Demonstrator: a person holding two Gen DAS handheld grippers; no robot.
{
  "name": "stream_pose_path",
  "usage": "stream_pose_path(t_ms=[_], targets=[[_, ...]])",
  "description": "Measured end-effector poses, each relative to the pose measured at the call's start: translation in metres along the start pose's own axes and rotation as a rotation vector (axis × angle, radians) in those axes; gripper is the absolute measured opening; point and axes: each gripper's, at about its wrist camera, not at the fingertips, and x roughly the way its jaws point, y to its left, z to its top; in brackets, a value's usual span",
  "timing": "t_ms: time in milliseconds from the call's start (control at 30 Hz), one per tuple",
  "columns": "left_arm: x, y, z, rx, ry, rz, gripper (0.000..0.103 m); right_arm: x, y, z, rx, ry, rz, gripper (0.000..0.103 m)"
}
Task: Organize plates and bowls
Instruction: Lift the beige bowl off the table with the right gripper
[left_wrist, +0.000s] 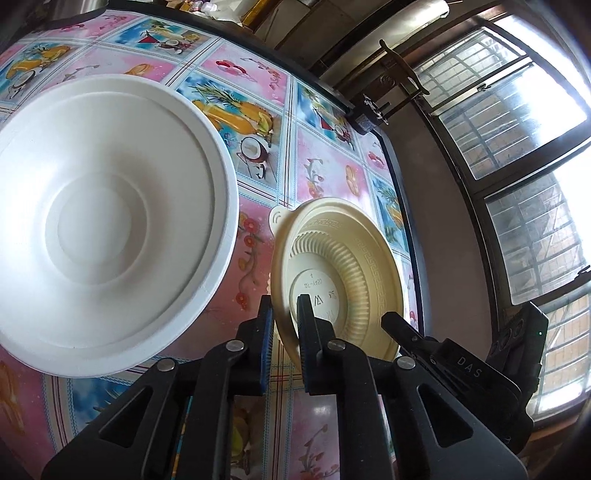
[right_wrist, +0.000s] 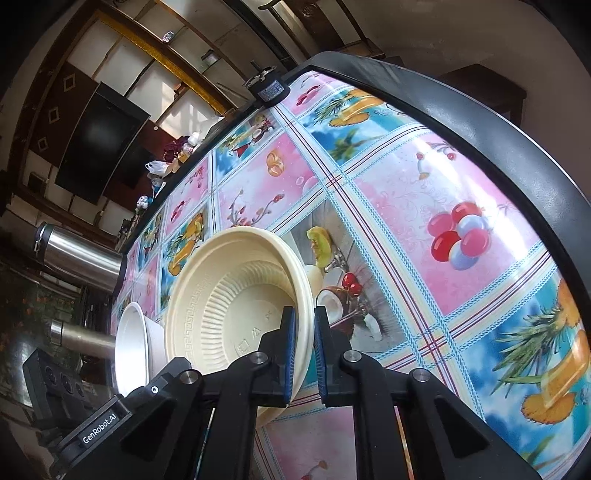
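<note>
A cream ribbed plastic bowl, apparently nested with a second one, is held tilted on edge over the flowered tablecloth. My left gripper is shut on its near rim, one finger outside and one inside. My right gripper pinches the opposite rim of the cream bowl. Each gripper shows in the other's view: the right gripper at the bowl's lower right, the left gripper at its lower left. A large white bowl lies just left of the cream one, and the white bowl shows again behind it.
The table has a black padded edge. A small black device sits at its far corner. Two steel flasks stand beyond the white bowl. Barred windows line the wall past the table's right side.
</note>
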Motion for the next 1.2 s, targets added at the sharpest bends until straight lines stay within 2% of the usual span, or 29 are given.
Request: stream_pose_path(t_ms=[200,567,800,1200], targets=[[-0.002,-0.005,-0.003,0.033,0.009,0.007,0.01,-0.004,-0.004,-0.002,0.014,0.006,-0.003,0.01],[-0.001,-0.01,-0.014,0.036,0.064,0.001,0.009,-0.021,-0.015,-0.014,0.031,0.012,-0.028,0.01],[-0.014,0.0,-0.03,0.025,0.059,0.008,0.01,-0.025,-0.015,-0.027,0.027,0.028,-0.008,0.01],[-0.056,0.033,-0.07,-0.003,0.014,0.013,0.01,-0.031,-0.002,-0.073,-0.025,0.058,0.063,0.01]])
